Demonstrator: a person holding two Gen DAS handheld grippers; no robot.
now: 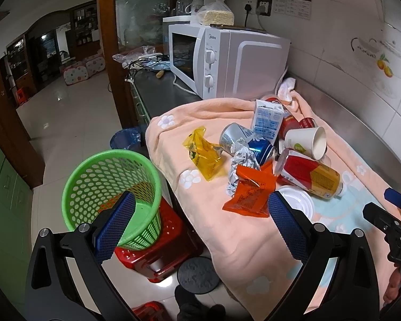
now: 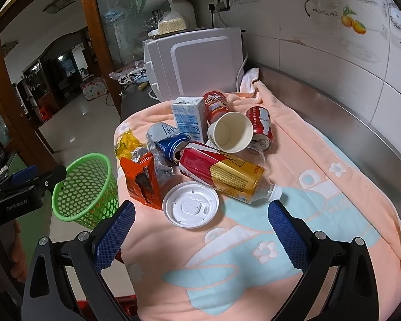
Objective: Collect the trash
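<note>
On the towel point(image 2: 320, 200) | bottle point(image 2: 222, 172) lies flat, cap toward right gripper point(image 2: 201, 220) | both grippers' fingers spread

Two cans point(image 2: 171, 145) point(image 2: 259, 127), one bottle point(image 2: 222, 172), one carton point(image 2: 188, 117), one paper cup point(image 2: 231, 132), one lid point(image 2: 191, 204), two wrappers point(image 2: 143, 180) point(image 1: 203, 152), one basket point(image 2: 85, 190).

Black claw point(image 2: 200, 230) arms, blue textured pads point(image 2: 115, 236)

towel front point(image 2: 254, 267) bare, trash pile point(image 2: 222, 147) behind
</note>
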